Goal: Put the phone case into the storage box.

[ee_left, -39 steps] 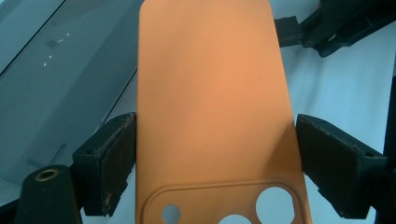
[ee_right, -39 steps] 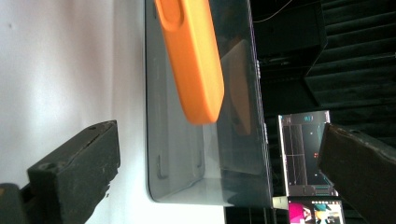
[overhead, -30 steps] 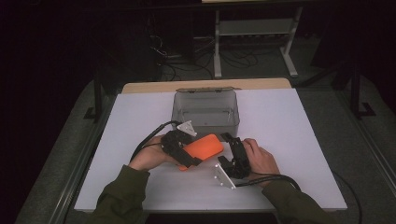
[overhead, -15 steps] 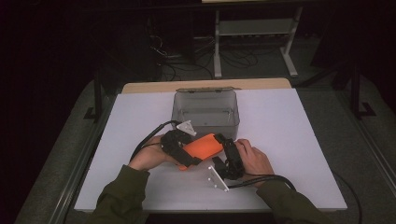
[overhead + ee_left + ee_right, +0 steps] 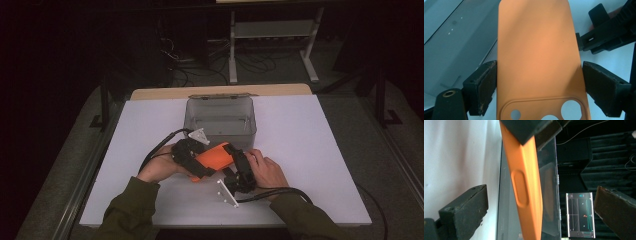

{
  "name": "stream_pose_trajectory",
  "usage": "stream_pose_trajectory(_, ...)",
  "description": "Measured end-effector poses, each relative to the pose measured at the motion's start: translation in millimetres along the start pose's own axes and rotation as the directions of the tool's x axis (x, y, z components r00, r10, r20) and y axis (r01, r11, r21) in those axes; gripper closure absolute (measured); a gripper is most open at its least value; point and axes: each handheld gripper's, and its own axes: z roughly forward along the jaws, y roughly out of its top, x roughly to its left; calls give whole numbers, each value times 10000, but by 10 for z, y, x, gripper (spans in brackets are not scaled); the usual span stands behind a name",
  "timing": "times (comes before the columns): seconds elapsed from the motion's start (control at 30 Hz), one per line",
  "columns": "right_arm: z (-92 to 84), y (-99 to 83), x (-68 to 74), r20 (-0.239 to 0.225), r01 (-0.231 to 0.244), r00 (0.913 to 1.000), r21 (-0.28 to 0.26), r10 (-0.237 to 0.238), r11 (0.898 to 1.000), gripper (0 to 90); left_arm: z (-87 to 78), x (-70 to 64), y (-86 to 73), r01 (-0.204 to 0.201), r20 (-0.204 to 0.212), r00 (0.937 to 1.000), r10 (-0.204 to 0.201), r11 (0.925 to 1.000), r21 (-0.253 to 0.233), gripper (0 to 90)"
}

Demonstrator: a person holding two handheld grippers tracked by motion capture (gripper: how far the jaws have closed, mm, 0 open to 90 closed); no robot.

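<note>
An orange phone case [image 5: 212,156] is held just above the white table, in front of a clear plastic box [image 5: 220,117]. My left gripper [image 5: 196,159] is shut on it; in the left gripper view both pads press the long edges of the phone case [image 5: 536,50] near its camera cutouts. My right gripper [image 5: 239,167] is at the case's far end. In the right gripper view its fingers [image 5: 464,207] stand wide open on either side of the edge-on phone case [image 5: 527,182], not touching it. The left gripper's jaw clamps the case at the top of that view.
The clear box is open, its lid [image 5: 220,96] lying back, with nothing seen inside. The white table [image 5: 320,150] has free room left and right of the hands. A metal shelf frame [image 5: 272,35] stands behind the table in the dark.
My right gripper has moved left, closing in on the free end of the case so its open jaws now straddle it. The left gripper and case have barely shifted.
</note>
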Motion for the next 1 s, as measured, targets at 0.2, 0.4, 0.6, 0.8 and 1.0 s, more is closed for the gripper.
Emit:
stream_pose_trajectory(0.2, 41, 57, 8, 95, 249, 9996, -72, -248, 9997, 0, 0, 1, -1, 26, 2, 10000, -26, 10000, -19, 150)
stream_pose_trajectory(0.4, 53, 88, 25, 243, 436, 9988, -77, -434, 9990, 0, -3, 3, -2, 34, -8, 10000, -34, 10000, -47, 150)
stream_pose_trajectory(0.6, 49, 96, 56, 273, 589, 9979, -10, -589, 9983, 20, -3, 3, -3, 53, -19, 10000, -53, 10000, -57, 150)
stream_pose_trajectory(0.8, 43, 104, 74, 330, 715, 9969, 2, -714, 9974, 71, -3, 5, -3, 69, -18, 10000, -69, 10000, -56, 150)
stream_pose_trajectory(1.0, 35, 108, 93, 326, 840, 9959, 27, -841, 9965, 139, -2, 0, -1, 34, -10, 10000, -34, 10000, -49, 150)
